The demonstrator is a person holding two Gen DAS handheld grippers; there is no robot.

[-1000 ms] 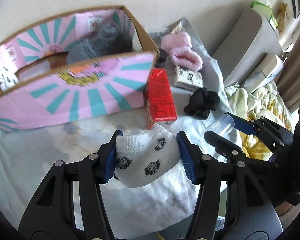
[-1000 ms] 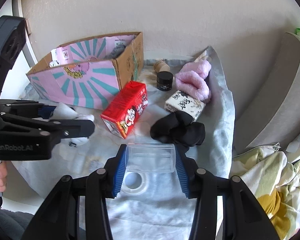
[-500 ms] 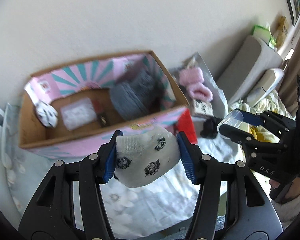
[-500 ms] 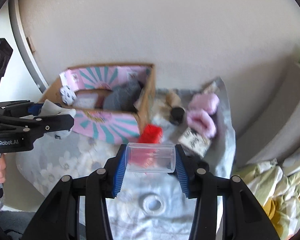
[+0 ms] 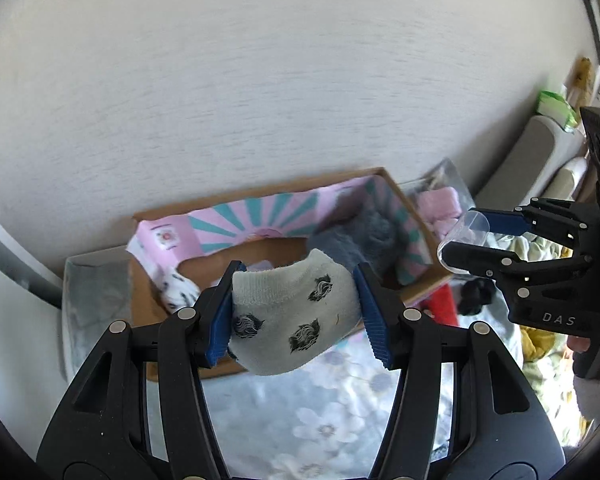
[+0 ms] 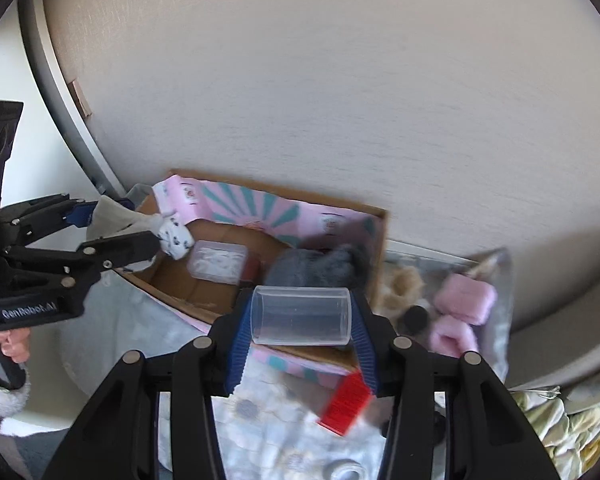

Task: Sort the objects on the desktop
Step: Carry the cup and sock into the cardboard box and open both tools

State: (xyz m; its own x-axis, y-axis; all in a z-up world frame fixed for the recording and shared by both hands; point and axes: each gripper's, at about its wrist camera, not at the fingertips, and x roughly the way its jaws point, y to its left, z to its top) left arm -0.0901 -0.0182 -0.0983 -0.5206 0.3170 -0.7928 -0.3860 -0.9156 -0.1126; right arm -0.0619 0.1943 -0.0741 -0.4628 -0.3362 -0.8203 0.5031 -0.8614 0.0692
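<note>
White patterned sock [image 5: 292,312] clamped in left gripper [image 5: 296,312], held above cardboard box [image 5: 416,216] near its front wall. Clear plastic cup [image 6: 300,315] pinched sideways in right gripper [image 6: 298,320], also over box. Inside: grey woolly bundle [image 6: 316,266], plastic case [image 6: 218,262]. Pink socks [image 6: 462,300] at three o'clock, red carton [image 6: 346,404] at five.

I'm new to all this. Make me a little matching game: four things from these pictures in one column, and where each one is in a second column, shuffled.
Things:
1. white sock
2. clear cup
3. grey fuzzy item
4. pink slippers

Places:
A. inside the cardboard box
B. held in the right gripper
C. on the cloth, outside the box
D. held in the left gripper

Pairs: 1-D, 2-B, 3-A, 4-C
</note>
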